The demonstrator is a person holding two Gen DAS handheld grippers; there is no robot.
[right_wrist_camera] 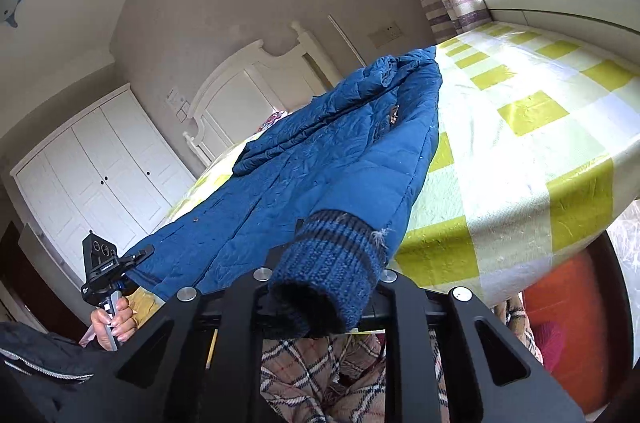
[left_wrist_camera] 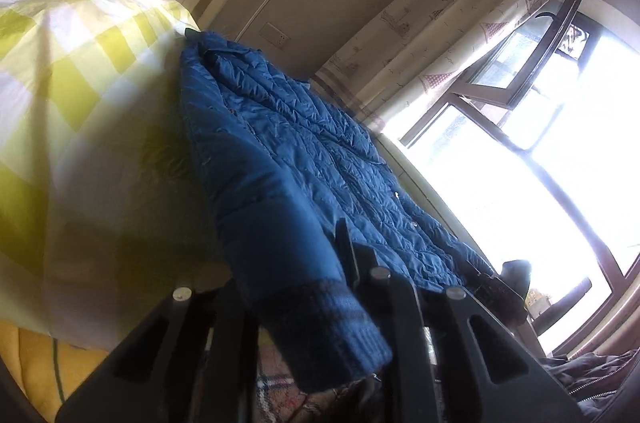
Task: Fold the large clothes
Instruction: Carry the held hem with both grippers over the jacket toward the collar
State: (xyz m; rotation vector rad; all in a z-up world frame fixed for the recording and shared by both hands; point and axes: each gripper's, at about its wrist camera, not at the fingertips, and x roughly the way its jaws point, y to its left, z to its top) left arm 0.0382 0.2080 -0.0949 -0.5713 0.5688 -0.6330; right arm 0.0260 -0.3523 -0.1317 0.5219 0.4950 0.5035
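So closest to the right wrist cam, the right gripper (right_wrist_camera: 326, 287) has its fingers clamped on the knitted cuff (right_wrist_camera: 332, 275) of the blue puffer jacket (right_wrist_camera: 320, 159), the striped rib-knit end drooping back toward the lens. Under it there's plaid fabric (right_wrist_camera: 312, 371), looks like the person's clothes but can't say for sure.

Same deal on the other side: the left gripper (left_wrist_camera: 304, 287) is pinching the other sleeve cuff (left_wrist_camera: 332, 327), one finger (left_wrist_camera: 346, 255) showing as a dark blade pressed against the sleeve. From the right cam you can also see that left gripper (right_wrist_camera: 138, 257) held in a bare hand (right_wrist_camera: 114, 319) at the jacket's left hem corner, though its jaws are too small there to read.

The jacket itself lies spread flat on the bed (right_wrist_camera: 532, 151), front side up, hem near the foot edge, collar end farthest away. The bed cover is a yellow-green and white check, and the jacket sits on it lengthwise with bare cover on both sides.

Past the jacket's collar there's the white headboard (right_wrist_camera: 248, 79), then a white wardrobe (right_wrist_camera: 100, 159) left of that. The curtain (left_wrist_camera: 452, 19) and bright window (left_wrist_camera: 540, 151) are off the jacket's right side.
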